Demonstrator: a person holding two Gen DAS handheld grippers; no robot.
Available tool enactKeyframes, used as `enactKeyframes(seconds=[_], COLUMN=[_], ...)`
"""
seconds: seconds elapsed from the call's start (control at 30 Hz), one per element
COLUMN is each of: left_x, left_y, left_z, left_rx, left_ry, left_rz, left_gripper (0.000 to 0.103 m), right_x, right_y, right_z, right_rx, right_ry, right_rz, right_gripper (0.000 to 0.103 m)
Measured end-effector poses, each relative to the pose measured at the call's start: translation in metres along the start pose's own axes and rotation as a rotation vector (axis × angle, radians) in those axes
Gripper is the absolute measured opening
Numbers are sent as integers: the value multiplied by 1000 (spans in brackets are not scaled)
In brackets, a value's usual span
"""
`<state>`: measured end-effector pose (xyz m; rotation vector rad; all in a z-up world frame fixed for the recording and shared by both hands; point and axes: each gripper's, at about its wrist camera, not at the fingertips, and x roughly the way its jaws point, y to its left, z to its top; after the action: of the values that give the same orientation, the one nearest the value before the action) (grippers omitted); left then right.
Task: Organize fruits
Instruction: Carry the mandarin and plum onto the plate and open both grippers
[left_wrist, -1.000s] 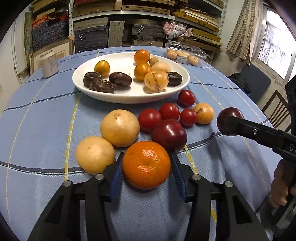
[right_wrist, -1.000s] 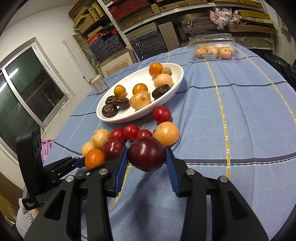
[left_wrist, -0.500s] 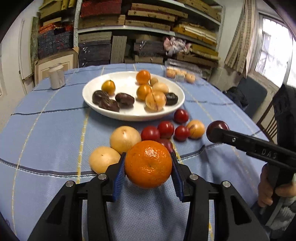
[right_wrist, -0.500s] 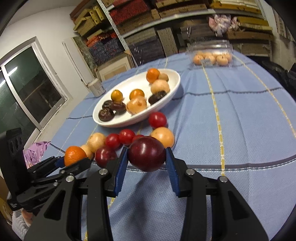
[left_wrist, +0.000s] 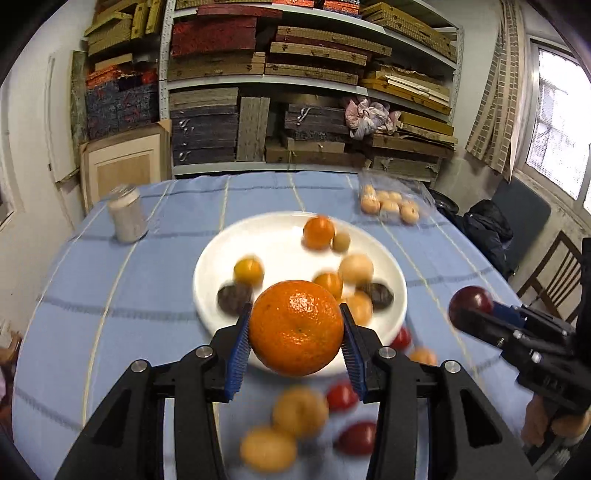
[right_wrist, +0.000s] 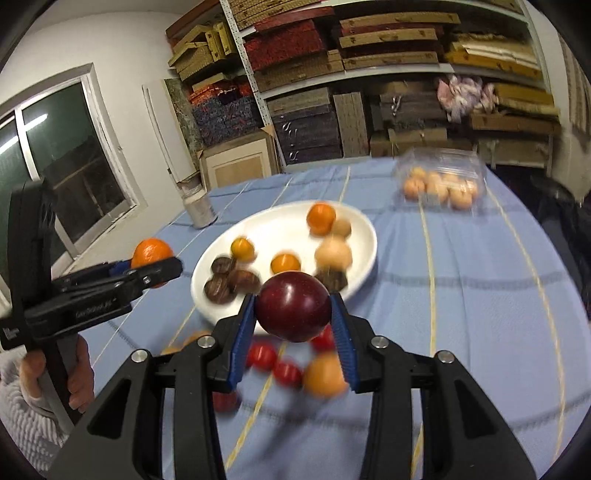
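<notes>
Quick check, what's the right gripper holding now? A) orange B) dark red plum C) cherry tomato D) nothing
B: the right gripper is shut on the plum, lifted clear above the table in front of the plate; the orange sits in the left gripper.

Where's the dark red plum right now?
The plum is gripped in the right claw, held in the air above the loose fruit, just short of the white plate.
</notes>
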<state>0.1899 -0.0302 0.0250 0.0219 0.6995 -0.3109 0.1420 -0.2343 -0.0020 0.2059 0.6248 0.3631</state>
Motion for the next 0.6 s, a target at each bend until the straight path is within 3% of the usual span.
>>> enactKeyframes(seconds=[0.3,0.57,0.6], left_x=[106,157,158], left_y=[10,35,36], left_z=[62,71,70], left_rx=[-16,-68,-76], left_ry=[87,165,172], left_rz=[19,21,17], left_gripper=[45,46,50], right_x=[111,166,169], right_y=[-6,-9,-9], right_z=[54,66,66], right_rx=[-95,-135,-135], right_ry=[100,161,170], right_rz=[-71,-80,-75], right_gripper=[40,40,41])
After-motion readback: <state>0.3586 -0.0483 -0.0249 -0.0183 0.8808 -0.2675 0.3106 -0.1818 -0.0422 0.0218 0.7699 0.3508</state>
